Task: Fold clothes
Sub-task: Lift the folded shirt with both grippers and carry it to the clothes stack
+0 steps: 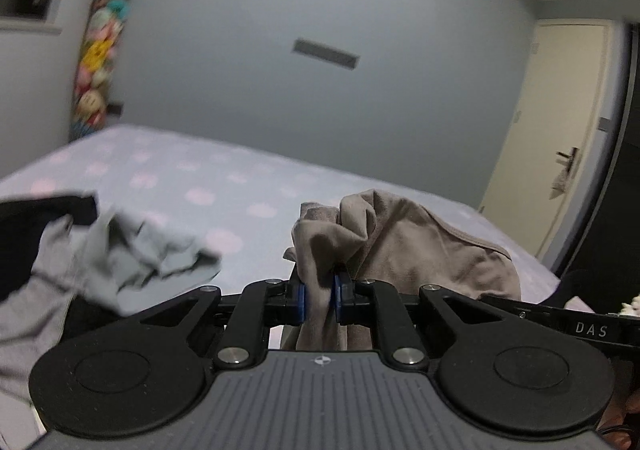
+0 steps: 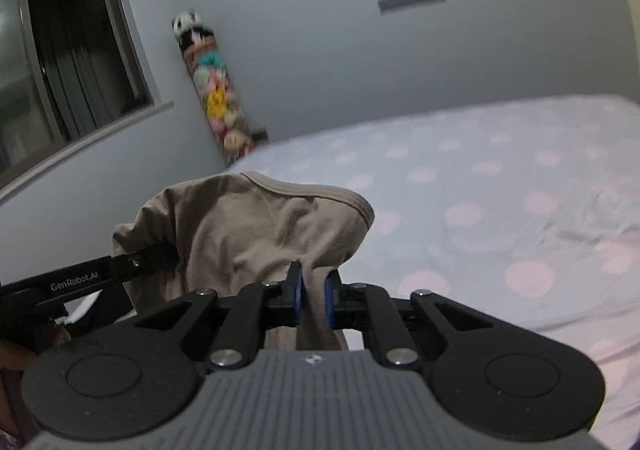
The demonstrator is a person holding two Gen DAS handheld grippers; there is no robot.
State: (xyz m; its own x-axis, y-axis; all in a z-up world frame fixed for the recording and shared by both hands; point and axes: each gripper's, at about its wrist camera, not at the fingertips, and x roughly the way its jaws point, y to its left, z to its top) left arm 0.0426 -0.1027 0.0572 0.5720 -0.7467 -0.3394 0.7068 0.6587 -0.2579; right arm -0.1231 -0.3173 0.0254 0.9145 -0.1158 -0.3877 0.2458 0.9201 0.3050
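- My left gripper (image 1: 319,300) has its jaws drawn narrow on a pinch of the beige shirt (image 1: 400,246), the cloth bunched between the blue pads (image 1: 300,300).
- My right gripper (image 2: 313,300) is clamped the same way on another part of that shirt (image 2: 256,226), fabric squeezed between its pads (image 2: 297,300).
- The shirt hangs between the two grippers, above the bed (image 2: 500,210) and near its front edge; in the right view a ribbed hem or neckline (image 2: 320,194) arches over the top.
- I judge it light and very soft: it droops and creases freely from both pinches, with no stiffness to hold a shape.
- Thin knit like this can slide out of a narrow pinch, so I would keep both holds on a gathered fold or a seam, not on a single layer.
- The best places to hold are two matching points, shoulders or hem corners, so it falls flat when spread. I cannot tell which points I have now, since the cloth is crumpled around the jaws.
- A loose pile of grey and black clothes (image 1: 120,250) lies on the bed to the left in the left view; I would lay the shirt on the bare sheet, apart from it.
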